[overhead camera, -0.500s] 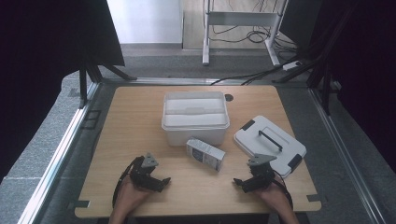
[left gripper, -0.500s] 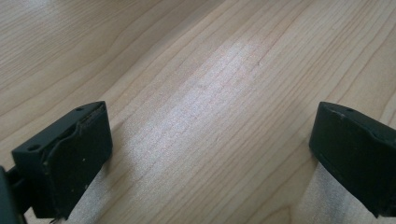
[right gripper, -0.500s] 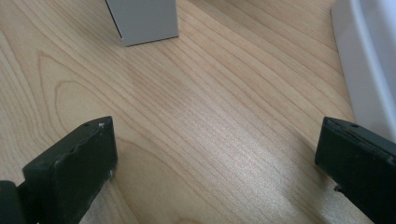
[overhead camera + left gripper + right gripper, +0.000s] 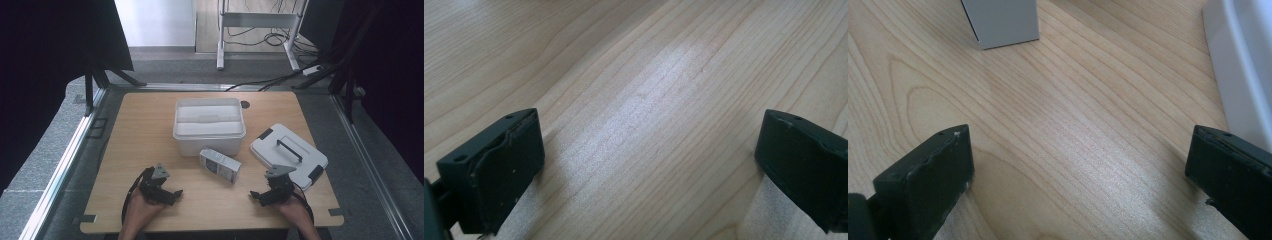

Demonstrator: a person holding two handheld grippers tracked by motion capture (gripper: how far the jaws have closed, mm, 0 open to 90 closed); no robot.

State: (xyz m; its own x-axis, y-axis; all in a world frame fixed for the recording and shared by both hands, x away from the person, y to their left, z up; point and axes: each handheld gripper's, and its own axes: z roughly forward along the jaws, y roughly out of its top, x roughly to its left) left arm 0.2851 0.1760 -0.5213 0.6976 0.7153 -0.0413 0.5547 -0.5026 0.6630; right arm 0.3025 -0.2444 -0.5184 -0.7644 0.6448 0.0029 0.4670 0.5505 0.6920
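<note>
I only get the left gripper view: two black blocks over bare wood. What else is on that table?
Observer: A white open bin stands at the middle of the table.
Operator: Anything nearer the grippers?
Observer: A small box lies flat in front of the bin, between the left gripper and the right gripper.
Operator: Does the bin have a lid?
Observer: A white lid with a dark handle lies beside the bin, just beyond the right gripper.

Lab: black curtains [image 4: 45, 45] enclose wooden table [image 4: 145, 120].
</note>
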